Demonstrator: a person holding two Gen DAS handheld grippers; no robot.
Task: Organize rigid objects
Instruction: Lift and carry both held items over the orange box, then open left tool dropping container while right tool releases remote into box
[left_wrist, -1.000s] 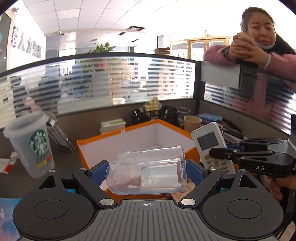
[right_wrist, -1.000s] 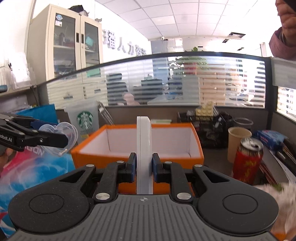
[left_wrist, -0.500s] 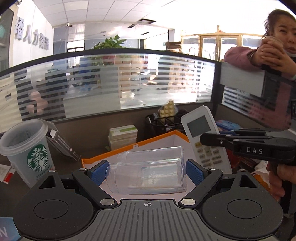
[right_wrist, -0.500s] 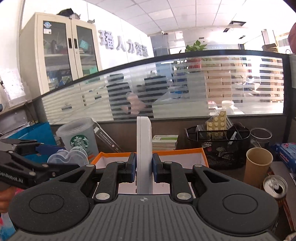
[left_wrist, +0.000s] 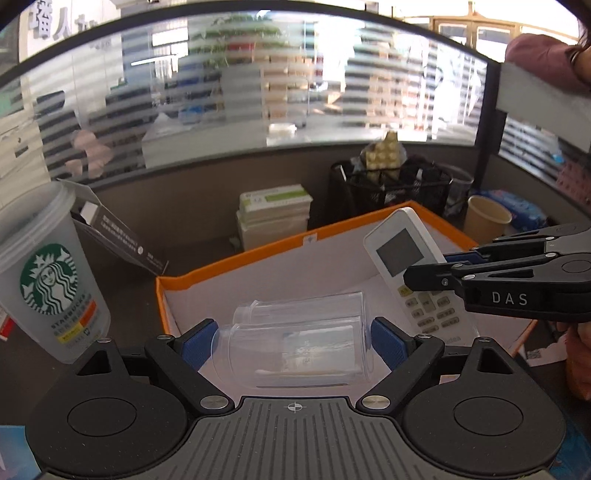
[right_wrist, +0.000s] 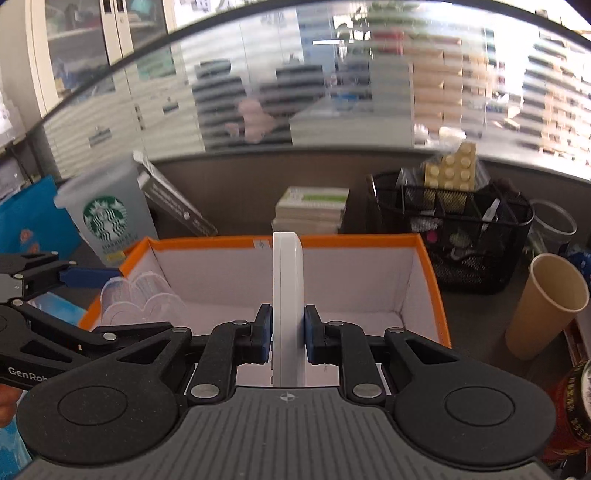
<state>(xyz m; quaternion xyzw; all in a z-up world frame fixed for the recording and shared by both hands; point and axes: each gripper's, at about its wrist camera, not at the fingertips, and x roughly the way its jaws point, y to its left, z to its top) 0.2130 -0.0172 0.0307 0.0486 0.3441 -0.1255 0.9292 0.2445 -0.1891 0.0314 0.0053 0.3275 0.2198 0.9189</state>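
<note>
A dark desk (right_wrist: 240, 199) is sitting in an office cubicle, backed by a frosted, striped glass partition (left_wrist: 258, 92) running across the upper part of both views. An orange box (right_wrist: 436, 295) with a white lining is occupying the middle of the frame, its mouth standing open.

In the left wrist view, the left gripper (left_wrist: 293, 338) is reaching in from the bottom centre, its blue-padded fingers (left_wrist: 197, 341) spread wide and pressing on either end of a clear plastic container (left_wrist: 295, 343), which is lying on its side between them, above the box interior. The right gripper (left_wrist: 424, 277) is entering from the right edge of that view, holding a white remote control (left_wrist: 402, 254) that is tilting over the right half of the box.

In the right wrist view, the right gripper's fingers (right_wrist: 260, 336) are sitting nearly closed, clamping the remote control edge-on at bottom centre, with the box's far wall behind it. The left gripper with the clear container is showing at the lower left of that view, at the box's left rim.

A translucent Starbucks cup (left_wrist: 48, 280) is standing left of the box, with a dark carton (left_wrist: 122, 240) leaning just beside it. A stack of green-and-white boxes (right_wrist: 314, 208) is resting behind the orange box, a black mesh organizer (right_wrist: 454, 229) is standing at upper right, and a tan paper cup (right_wrist: 546, 302) is standing at the right. A red can (right_wrist: 569, 406) is showing at the lower right corner.
</note>
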